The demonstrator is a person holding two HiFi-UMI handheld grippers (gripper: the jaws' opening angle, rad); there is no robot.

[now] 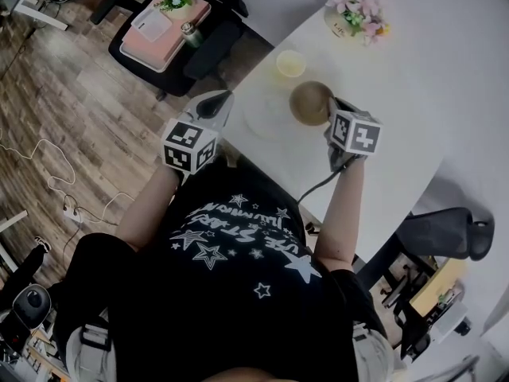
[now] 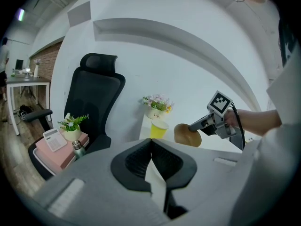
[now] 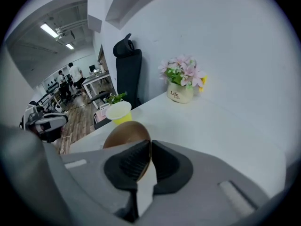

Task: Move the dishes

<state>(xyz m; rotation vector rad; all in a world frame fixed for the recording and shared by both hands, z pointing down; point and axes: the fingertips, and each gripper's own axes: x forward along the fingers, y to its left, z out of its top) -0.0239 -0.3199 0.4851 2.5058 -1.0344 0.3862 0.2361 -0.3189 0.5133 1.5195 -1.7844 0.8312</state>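
A brown bowl (image 1: pixel 308 100) hangs tilted just above the white table (image 1: pixel 413 110), and my right gripper (image 1: pixel 330 111) is shut on its rim. In the right gripper view the bowl (image 3: pixel 126 134) has its edge pinched between the dark pads of that gripper (image 3: pixel 149 157). The left gripper view shows the same bowl (image 2: pixel 187 134) on the right gripper (image 2: pixel 194 126). A pale plate (image 1: pixel 266 122) lies on the table beside the bowl. My left gripper (image 1: pixel 216 106) hovers at the table's near-left edge; its jaws (image 2: pixel 151 147) are shut with nothing seen between them.
A yellow cup (image 1: pixel 290 64) stands behind the bowl, with a flower pot (image 1: pixel 354 10) further back. A black chair (image 1: pixel 163 26) left of the table carries a pink box, a small plant and a bottle. Another black chair (image 1: pixel 445 233) stands at the right. Cables lie on the wood floor.
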